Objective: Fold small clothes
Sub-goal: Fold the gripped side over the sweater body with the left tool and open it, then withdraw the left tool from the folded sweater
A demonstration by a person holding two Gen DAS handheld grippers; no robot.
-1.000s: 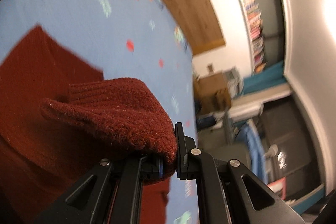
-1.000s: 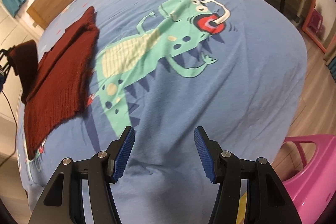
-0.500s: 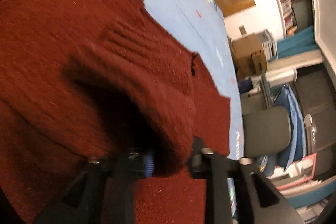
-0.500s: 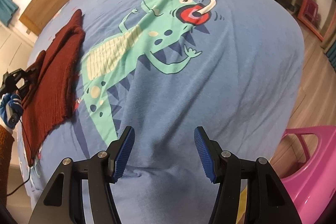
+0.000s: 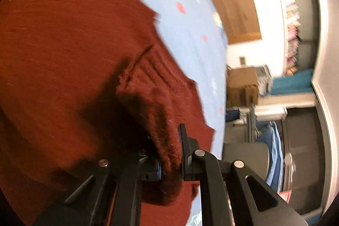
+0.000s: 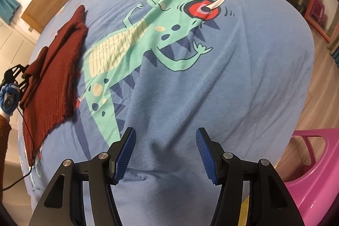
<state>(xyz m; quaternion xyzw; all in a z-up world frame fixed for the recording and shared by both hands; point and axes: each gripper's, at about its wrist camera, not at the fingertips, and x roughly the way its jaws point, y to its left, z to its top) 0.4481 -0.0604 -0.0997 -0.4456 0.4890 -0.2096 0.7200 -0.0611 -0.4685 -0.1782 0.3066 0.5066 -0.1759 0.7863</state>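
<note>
Between left tongs (image 5: 170, 159): red sweater (image 5: 63, 52) fold pinched. Right view only: right tongs (image 6: 166, 154) spread, dinosaur bedspread (image 6: 243, 69).

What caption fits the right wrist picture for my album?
Open right gripper hovers over a dinosaur bedspread while the left gripper pinches a red sweater.

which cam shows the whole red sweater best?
Right wrist view: the dark red knit sweater lies on the blue dinosaur bedspread with its outline visible. The left wrist view shows only blurred close-up knit, a fold pinched in the left gripper. The right gripper is open, empty.
</note>
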